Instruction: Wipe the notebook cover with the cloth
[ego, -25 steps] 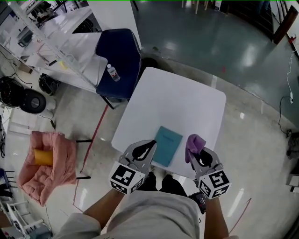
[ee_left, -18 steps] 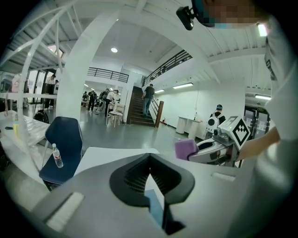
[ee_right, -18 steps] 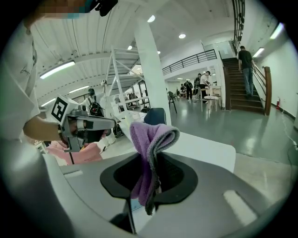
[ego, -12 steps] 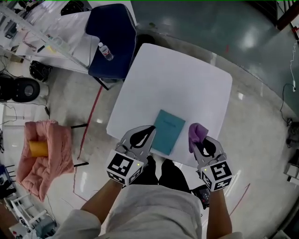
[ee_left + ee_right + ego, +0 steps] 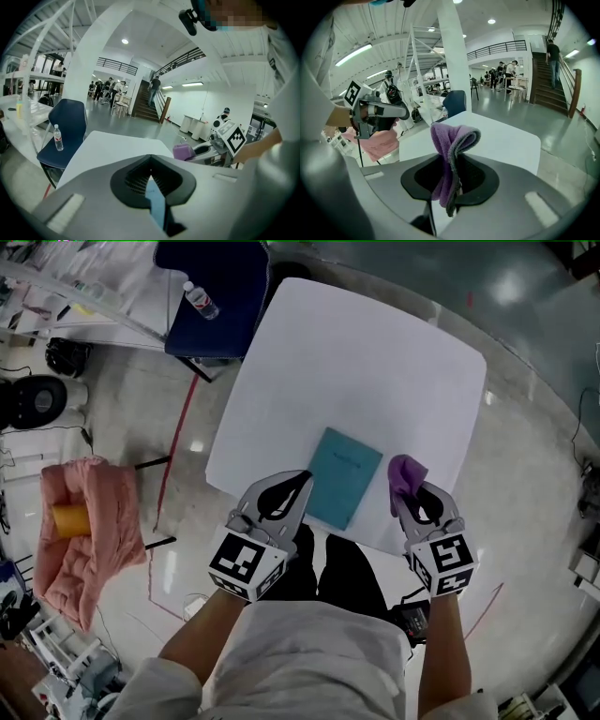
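Notebook (image 5: 344, 477) and cloth (image 5: 405, 472) are each counted once. The teal notebook is laid flat on the white table (image 5: 356, 352), near the edge closest to the person and between the 2 grippers. A short line of print is seen on its cover, but it is too small to be read.

The purple cloth is pinched in the right gripper (image 5: 410, 495). Its jaws are closed on the cloth's lower part, and a folded loop of cloth stands up above them, just beside the notebook's right edge.

The left gripper (image 5: 302, 482) is held at the notebook's left edge. Its 2 jaws are brought together at the tips with nothing clamped between them, and a strip of the teal cover is seen below them in the left gripper view. Whether the jaws touch the cover cannot be told.

2 marker cubes are counted, 1 on each gripper (image 5: 246, 563) (image 5: 448, 563), each bearing black-and-white square patterns and no words.

Beyond the table, 1 dark blue chair (image 5: 225, 287) is seen with 1 clear bottle (image 5: 197, 301) on its seat. The bottle's label is not legible.

On the floor to the left, 1 pink padded bundle (image 5: 94, 549) is seen with 1 orange cylinder (image 5: 67, 518) on it.
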A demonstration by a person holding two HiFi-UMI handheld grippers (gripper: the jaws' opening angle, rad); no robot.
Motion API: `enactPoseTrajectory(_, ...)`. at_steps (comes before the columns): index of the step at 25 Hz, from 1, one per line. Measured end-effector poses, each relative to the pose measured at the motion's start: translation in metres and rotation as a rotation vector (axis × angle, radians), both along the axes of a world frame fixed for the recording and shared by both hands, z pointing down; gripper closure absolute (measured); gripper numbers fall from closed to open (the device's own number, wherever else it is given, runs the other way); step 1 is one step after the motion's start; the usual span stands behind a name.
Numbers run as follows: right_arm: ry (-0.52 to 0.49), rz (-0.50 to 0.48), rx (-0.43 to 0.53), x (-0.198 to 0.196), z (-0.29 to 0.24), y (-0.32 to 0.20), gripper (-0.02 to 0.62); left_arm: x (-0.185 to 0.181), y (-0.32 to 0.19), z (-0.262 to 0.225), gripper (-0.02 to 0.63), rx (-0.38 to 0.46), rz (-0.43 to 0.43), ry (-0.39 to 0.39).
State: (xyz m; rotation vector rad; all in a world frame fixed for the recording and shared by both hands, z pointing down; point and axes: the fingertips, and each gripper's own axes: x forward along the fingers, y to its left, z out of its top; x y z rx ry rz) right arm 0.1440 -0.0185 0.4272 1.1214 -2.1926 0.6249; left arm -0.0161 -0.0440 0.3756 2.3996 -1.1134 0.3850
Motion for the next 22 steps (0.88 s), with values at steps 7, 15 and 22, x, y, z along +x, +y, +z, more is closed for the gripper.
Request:
enactPoseTrajectory(7, 0.045, -0.008, -0.040, -0.003, 0.035, -0.008, 0.488, -0.003, -0.006, 0.027, 0.605, -0.016, 0.016, -0.022)
enactPoseTrajectory(15, 0.136, -0.079, -0.082, -0.017, 0.075, -0.017, 0.488, -0.013, -0.009, 0.051, 0.606, -0.042, 0.019, -0.030)
enactPoseTrajectory(22, 0.184, -0.143, -0.100, -0.025, 0.100, -0.034, 0.488, -0.017, -0.009, 0.071, 0.605, -0.065, 0.007, -0.021)
